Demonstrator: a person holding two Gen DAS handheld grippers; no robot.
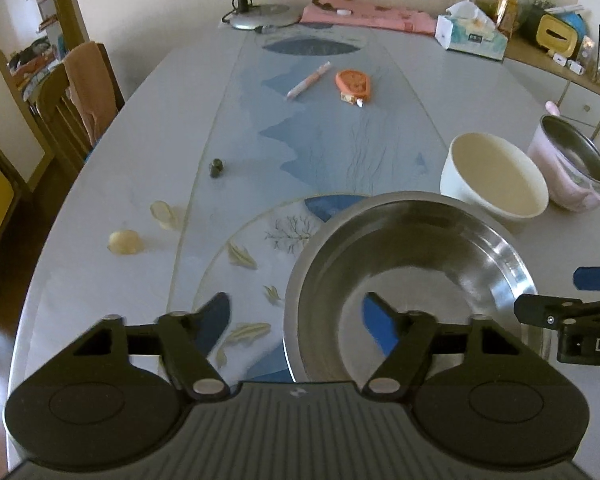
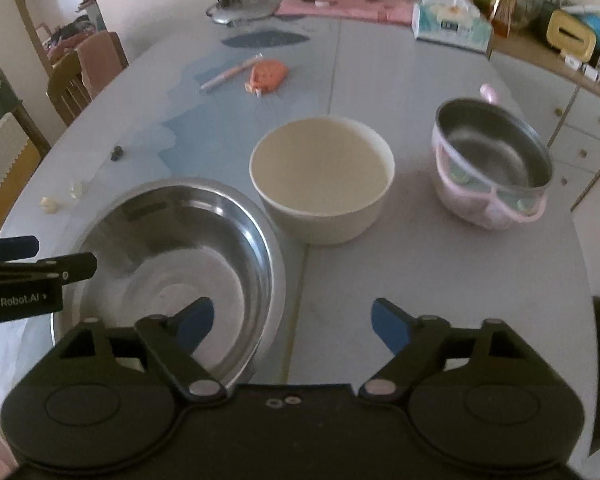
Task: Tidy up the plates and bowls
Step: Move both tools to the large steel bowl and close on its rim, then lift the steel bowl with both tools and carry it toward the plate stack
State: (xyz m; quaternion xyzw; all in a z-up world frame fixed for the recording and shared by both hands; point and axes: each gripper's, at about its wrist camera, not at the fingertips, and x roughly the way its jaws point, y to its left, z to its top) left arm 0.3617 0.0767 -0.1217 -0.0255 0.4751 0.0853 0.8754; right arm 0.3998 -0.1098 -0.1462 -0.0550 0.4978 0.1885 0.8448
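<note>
A large steel bowl [image 1: 412, 280] sits on the table near me; it also shows in the right wrist view [image 2: 172, 264]. A cream bowl [image 1: 496, 176] stands behind it, seen in the right wrist view [image 2: 324, 180] too. A pink bowl with a steel liner [image 1: 572, 164] stands furthest right, also in the right wrist view [image 2: 496, 164]. My left gripper [image 1: 300, 320] is open and straddles the steel bowl's left rim. My right gripper [image 2: 294, 322] is open and straddles its right rim. Neither holds anything.
A pink pen [image 1: 308, 80], an orange tape dispenser [image 1: 354, 86] and a small dark object [image 1: 216, 168] lie mid-table. A lamp base [image 1: 260, 16], pink cloth [image 1: 368, 14] and tissue box [image 1: 472, 36] stand at the far end. A chair [image 1: 80, 108] stands left.
</note>
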